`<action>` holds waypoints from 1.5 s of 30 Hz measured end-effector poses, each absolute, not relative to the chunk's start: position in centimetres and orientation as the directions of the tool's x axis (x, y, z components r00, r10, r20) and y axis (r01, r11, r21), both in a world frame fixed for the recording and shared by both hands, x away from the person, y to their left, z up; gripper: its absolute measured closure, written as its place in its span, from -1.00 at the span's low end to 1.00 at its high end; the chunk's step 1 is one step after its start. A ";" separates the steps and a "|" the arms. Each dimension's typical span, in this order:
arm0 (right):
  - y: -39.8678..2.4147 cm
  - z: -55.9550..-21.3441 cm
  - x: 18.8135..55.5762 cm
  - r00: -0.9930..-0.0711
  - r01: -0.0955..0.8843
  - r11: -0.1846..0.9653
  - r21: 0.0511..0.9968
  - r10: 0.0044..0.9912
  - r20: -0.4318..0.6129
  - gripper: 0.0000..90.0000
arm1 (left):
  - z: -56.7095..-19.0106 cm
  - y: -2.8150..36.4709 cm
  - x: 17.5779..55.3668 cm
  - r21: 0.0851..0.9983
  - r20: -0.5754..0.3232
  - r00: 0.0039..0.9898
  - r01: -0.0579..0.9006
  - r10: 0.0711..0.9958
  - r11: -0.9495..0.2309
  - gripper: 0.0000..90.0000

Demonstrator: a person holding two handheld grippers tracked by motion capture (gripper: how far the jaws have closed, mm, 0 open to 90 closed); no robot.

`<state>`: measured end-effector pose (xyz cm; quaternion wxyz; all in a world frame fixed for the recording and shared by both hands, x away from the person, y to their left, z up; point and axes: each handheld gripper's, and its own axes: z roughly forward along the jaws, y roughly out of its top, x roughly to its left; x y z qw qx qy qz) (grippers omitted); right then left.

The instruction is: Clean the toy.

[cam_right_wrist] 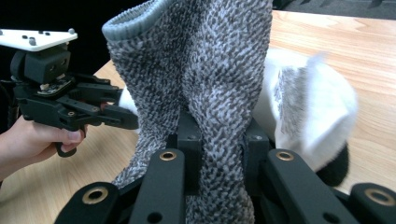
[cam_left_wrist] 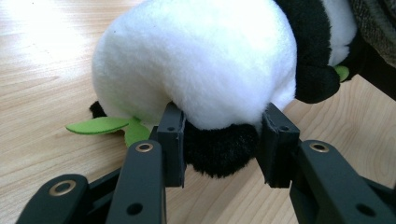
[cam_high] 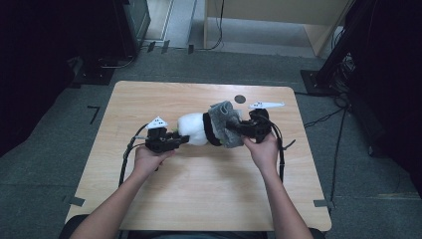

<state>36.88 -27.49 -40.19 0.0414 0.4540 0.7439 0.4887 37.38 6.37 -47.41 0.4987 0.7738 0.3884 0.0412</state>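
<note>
A: Wooden table (cam_high: pixel 164 194) on grey carpet; a panda plush toy (cam_high: pixel 195 128) lies near its centre, at about twelve o'clock from the person's hands.

B: And the grey knitted sock (cam_high: pixel 225 124)?

A: Drawn over the plush's end at three o'clock; right gripper (cam_right_wrist: pixel 219 140) jaws clamp its fabric.

B: The left gripper (cam_left_wrist: pixel 223 135)?

A: At nine o'clock; its jaws pinch the plush's black-and-white underside.

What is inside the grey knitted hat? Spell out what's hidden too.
The panda plush has one end tucked into the grey knitted hat; its white body and black band stick out. The part under the knit is covered. The right gripper pinches the hat; the left gripper clamps the plush.
</note>
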 end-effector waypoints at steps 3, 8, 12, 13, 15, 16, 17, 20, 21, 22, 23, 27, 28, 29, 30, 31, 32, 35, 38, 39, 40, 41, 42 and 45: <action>-28.3 -40.4 37.1 -0.575 0.639 0.104 0.762 0.724 0.382 0.69 | -47.4 6.4 37.4 0.802 -0.324 0.694 0.562 0.643 -0.202 0.32; -29.4 -40.6 37.3 -0.556 0.645 0.105 0.757 0.744 0.370 0.72 | -47.4 6.5 37.4 0.801 -0.324 0.691 0.564 0.646 -0.202 0.33; -30.5 -41.0 37.5 -0.523 0.659 0.085 0.748 0.766 0.373 0.73 | -47.4 6.6 37.5 0.798 -0.331 0.688 0.569 0.646 -0.197 0.33; -30.8 -41.1 37.5 -0.511 0.662 0.078 0.745 0.774 0.373 0.73 | -47.4 6.6 37.5 0.798 -0.329 0.688 0.569 0.648 -0.198 0.33; -31.6 -41.3 37.6 -0.481 0.675 0.066 0.735 0.795 0.371 0.73 | -47.5 6.6 37.6 0.798 -0.323 0.684 0.568 0.654 -0.200 0.33; -31.9 -41.4 37.7 -0.464 0.680 0.060 0.731 0.808 0.364 0.74 | -47.5 6.7 37.6 0.797 -0.321 0.684 0.569 0.656 -0.203 0.33; -32.3 -41.4 37.7 -0.450 0.681 0.057 0.730 0.819 0.357 0.74 | -47.6 6.8 37.6 0.797 -0.317 0.683 0.568 0.657 -0.206 0.33; -33.2 -41.0 37.5 -0.436 0.676 0.019 0.737 0.817 0.379 0.73 | -47.6 6.8 37.7 0.797 -0.322 0.680 0.570 0.659 -0.198 0.32; -33.3 -40.6 37.4 -0.441 0.671 0.003 0.741 0.806 0.395 0.73 | -47.6 6.8 37.7 0.798 -0.322 0.681 0.569 0.658 -0.199 0.32; -33.3 -40.2 37.2 -0.449 0.663 -0.010 0.748 0.795 0.408 0.73 | -47.7 6.7 37.6 0.799 -0.319 0.681 0.567 0.659 -0.199 0.32; -33.2 -39.7 37.1 -0.459 0.654 -0.015 0.756 0.786 0.413 0.73 | -47.7 6.7 37.6 0.801 -0.316 0.683 0.564 0.659 -0.200 0.32; -31.4 -38.0 36.3 -0.519 0.616 0.000 0.788 0.753 0.406 0.72 | -47.6 6.6 37.5 0.802 -0.317 0.680 0.565 0.661 -0.197 0.32; -30.7 -37.7 36.2 -0.537 0.609 0.009 0.793 0.741 0.404 0.72 | -47.6 6.5 37.5 0.804 -0.314 0.682 0.561 0.660 -0.197 0.32; -29.9 -37.6 36.1 -0.556 0.603 0.020 0.798 0.728 0.402 0.72 | -47.6 6.5 37.5 0.804 -0.314 0.682 0.561 0.660 -0.197 0.32; -29.0 -37.5 36.0 -0.571 0.600 0.033 0.800 0.717 0.399 0.72 | -47.6 6.5 37.4 0.805 -0.310 0.682 0.559 0.662 -0.199 0.32; -28.1 -37.5 35.9 -0.587 0.597 0.050 0.800 0.707 0.394 0.72 | -47.6 6.4 37.3 0.807 -0.310 0.683 0.557 0.661 -0.198 0.32; -27.2 -37.6 35.9 -0.601 0.593 0.066 0.802 0.699 0.387 0.72 | -47.6 6.3 37.3 0.806 -0.309 0.683 0.557 0.662 -0.199 0.32; -24.5 -38.1 35.8 -0.639 0.593 0.102 0.799 0.664 0.389 0.70 | -47.5 6.1 37.1 0.811 -0.301 0.687 0.550 0.662 -0.202 0.31; -21.9 -38.9 35.7 -0.670 0.593 0.154 0.791 0.640 0.377 0.70 | -47.5 5.9 36.9 0.813 -0.297 0.689 0.546 0.661 -0.204 0.31; -21.2 -39.2 35.7 -0.676 0.593 0.172 0.787 0.638 0.370 0.70 | -47.6 5.8 36.9 0.814 -0.295 0.690 0.544 0.661 -0.205 0.31; -20.5 -39.6 35.8 -0.681 0.596 0.186 0.781 0.632 0.370 0.70 | -47.6 5.7 36.8 0.814 -0.295 0.689 0.544 0.662 -0.204 0.31; -19.8 -39.9 35.8 -0.688 0.599 0.199 0.775 0.624 0.371 0.70 | -47.6 5.6 36.8 0.814 -0.296 0.690 0.544 0.660 -0.203 0.31; -19.2 -40.3 35.9 -0.692 0.601 0.207 0.772 0.618 0.373 0.70 | -47.6 5.6 36.7 0.814 -0.295 0.692 0.543 0.659 -0.206 0.31; -17.6 -41.3 36.2 -0.693 0.614 0.231 0.755 0.615 0.375 0.69 | -47.5 5.4 36.6 0.817 -0.288 0.698 0.536 0.656 -0.212 0.31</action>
